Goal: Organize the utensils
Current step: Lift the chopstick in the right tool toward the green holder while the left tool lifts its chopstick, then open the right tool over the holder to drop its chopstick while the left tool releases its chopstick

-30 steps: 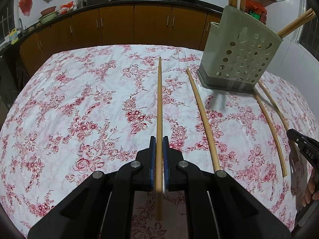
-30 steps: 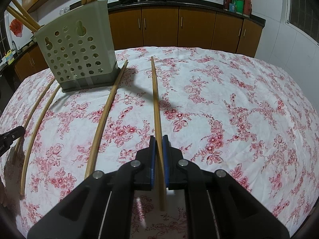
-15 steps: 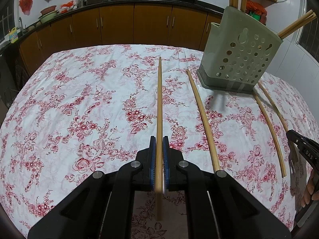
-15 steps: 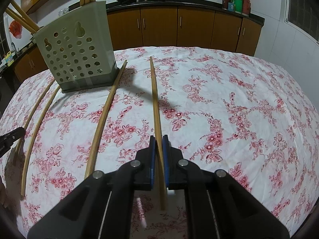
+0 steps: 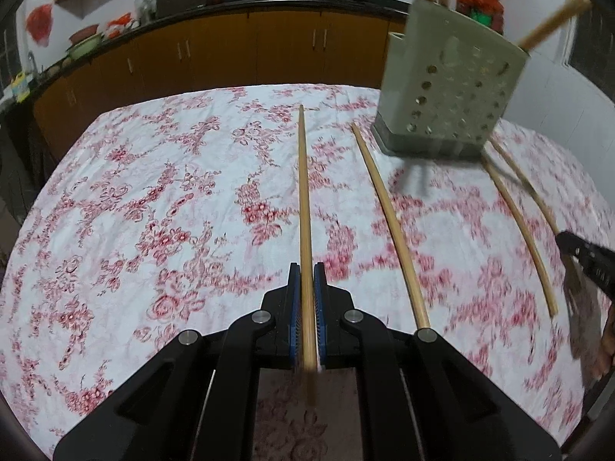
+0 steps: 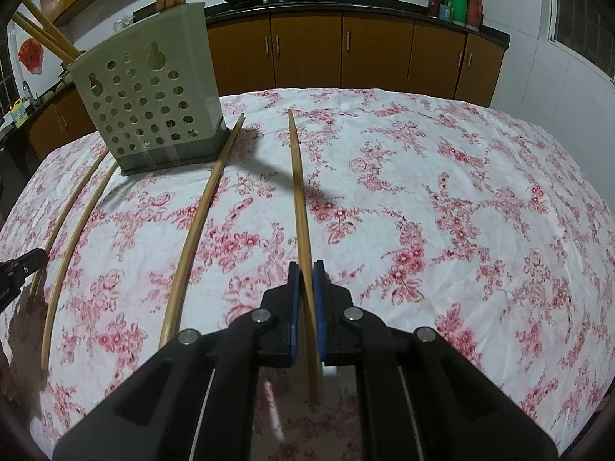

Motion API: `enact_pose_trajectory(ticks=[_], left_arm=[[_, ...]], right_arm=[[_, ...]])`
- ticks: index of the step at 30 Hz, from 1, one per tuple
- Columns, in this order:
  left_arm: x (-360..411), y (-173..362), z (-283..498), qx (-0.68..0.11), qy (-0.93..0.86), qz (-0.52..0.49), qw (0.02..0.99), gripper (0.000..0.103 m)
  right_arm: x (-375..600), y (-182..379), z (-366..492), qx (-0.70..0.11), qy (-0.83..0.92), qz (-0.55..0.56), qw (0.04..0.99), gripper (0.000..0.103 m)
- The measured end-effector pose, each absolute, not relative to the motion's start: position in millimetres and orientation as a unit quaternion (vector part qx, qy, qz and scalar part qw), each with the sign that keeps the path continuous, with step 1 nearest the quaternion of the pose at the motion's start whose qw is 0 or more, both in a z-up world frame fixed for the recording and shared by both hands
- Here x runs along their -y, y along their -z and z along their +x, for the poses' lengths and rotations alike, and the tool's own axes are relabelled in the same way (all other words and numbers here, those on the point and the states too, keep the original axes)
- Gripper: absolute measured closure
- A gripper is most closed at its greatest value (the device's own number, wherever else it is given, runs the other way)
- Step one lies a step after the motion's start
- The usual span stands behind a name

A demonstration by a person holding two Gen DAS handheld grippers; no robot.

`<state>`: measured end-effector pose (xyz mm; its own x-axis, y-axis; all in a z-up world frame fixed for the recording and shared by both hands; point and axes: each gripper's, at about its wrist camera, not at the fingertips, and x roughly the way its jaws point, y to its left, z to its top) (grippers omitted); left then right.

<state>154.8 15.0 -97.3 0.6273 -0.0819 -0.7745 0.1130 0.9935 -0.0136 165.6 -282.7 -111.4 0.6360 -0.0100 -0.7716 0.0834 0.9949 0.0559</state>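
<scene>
So we've got each hand-held gripper, left [image 5: 306,299] and right [image 6: 306,299], clamped on a chopstick [image 5: 303,199], ready for the holder [image 6: 150,111].

Long wooden chopsticks [image 5: 388,215] flat beside upright green holder [image 5: 446,92]

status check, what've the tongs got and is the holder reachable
Left tongs shut on chopstick. Right tongs shut on another. Holder upright ahead, loose chopsticks lying between.

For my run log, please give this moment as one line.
left gripper: shut on left-held chopstick | right gripper: shut on right-held chopstick | holder: partly filled | loose chopsticks: three lying
</scene>
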Motion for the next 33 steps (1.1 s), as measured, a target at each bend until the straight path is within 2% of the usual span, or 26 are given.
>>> enact_pose_trajectory(ticks=[9,21,33], left_arm=[[-15.6,94.5,150.6,-0.427,0.054,0.030,0.902,0.096],[-37.1,-8.9,141.8,-0.298,0.063,-0.035,0.952,0.096],[-39.3,-56.1,145.4,-0.251,0.071,-0.041,0.964,0.096]], right_arm=[[285.9,98.8,159.7,-0.413,0.020,0.050,0.909,0.095],[304.8,1.4,138.8,-0.280,0.029,0.063,0.957,0.095],[306.9,-56.5,133.8,-0.215,0.019,0.067,0.974,0.095]])
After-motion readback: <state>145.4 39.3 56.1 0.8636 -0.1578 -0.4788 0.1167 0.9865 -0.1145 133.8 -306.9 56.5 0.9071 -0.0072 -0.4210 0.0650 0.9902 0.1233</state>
